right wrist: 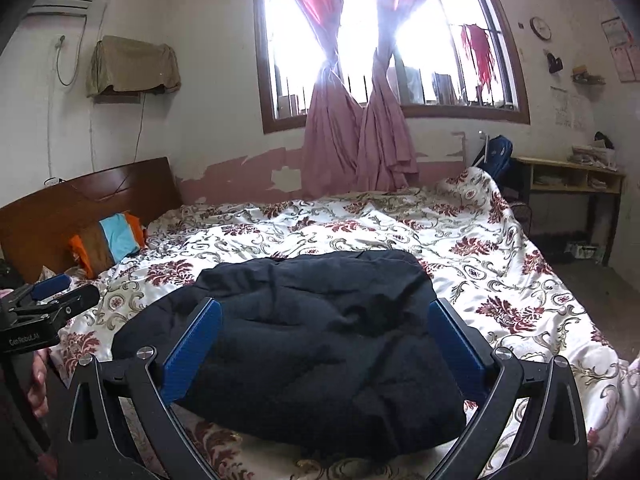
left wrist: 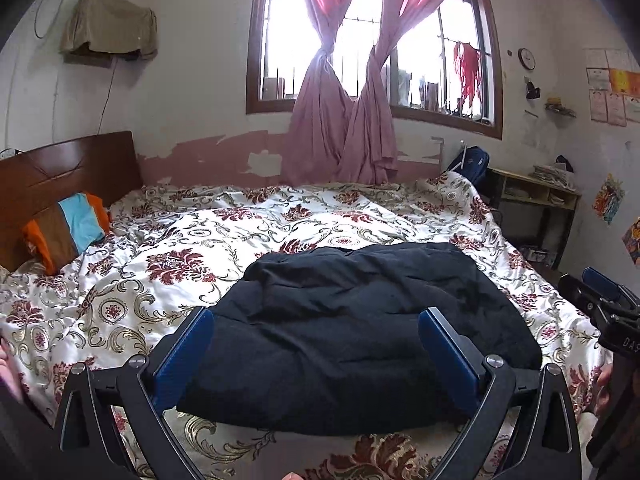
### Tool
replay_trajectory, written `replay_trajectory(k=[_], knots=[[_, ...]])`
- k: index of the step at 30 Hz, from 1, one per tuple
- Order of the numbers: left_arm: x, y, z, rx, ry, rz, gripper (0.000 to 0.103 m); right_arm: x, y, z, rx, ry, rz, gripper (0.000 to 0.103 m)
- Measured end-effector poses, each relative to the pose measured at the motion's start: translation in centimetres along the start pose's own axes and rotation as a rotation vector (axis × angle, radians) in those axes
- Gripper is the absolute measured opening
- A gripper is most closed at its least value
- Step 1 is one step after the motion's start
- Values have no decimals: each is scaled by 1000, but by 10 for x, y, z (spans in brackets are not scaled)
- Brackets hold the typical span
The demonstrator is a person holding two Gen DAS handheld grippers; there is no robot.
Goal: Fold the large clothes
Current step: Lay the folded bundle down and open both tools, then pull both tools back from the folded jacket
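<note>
The black garment (left wrist: 352,336) lies on the bed's floral quilt (left wrist: 132,288), at the near edge, already gathered into a thick, roughly rectangular bundle. Its long axis runs left to right across the bed, judging from both wrist views.

Left gripper (left wrist: 316,332): fingers spread wide, holding nothing, poised above and just short of the bundle's near edge, roughly over its middle. Right gripper (right wrist: 326,324): fingers likewise spread and empty, in a matching position; in its view the bundle extends further left than right.

Each gripper appears at the margin of the other's view, level with one another, so neither is clearly nearer to the cloth. The garment lies straight ahead of and below both pairs of fingers.

Judgement: any further fold would call for each gripper to move outward to its own end of the near edge.
</note>
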State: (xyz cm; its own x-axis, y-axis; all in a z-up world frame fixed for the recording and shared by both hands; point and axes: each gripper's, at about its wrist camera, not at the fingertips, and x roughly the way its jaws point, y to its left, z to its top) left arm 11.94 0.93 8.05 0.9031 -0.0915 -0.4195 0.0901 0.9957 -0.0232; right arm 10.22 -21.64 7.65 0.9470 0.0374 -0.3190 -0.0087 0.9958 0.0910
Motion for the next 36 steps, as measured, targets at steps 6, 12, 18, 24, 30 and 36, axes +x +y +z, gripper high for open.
replay_trajectory(k=[6,12,18,24,30,36], knots=[[-23,-2,-7,0,-3,15,103,-24,11,-4,-2,-23,16,101],[-44,4,-16,-12,-11,28,103,-45,24,-13,-12,-35,27,101],[-62,8,-28,-12,-11,42,103,-63,31,-29,-18,-29,39,101],[-76,7,-43,-3,-2,42,103,-80,33,-41,-23,-30,33,101],[-85,4,-57,-18,-3,43,103,-87,37,-52,-29,-20,23,101],[-86,4,-67,-14,12,45,103,-87,36,-65,-23,1,13,101]])
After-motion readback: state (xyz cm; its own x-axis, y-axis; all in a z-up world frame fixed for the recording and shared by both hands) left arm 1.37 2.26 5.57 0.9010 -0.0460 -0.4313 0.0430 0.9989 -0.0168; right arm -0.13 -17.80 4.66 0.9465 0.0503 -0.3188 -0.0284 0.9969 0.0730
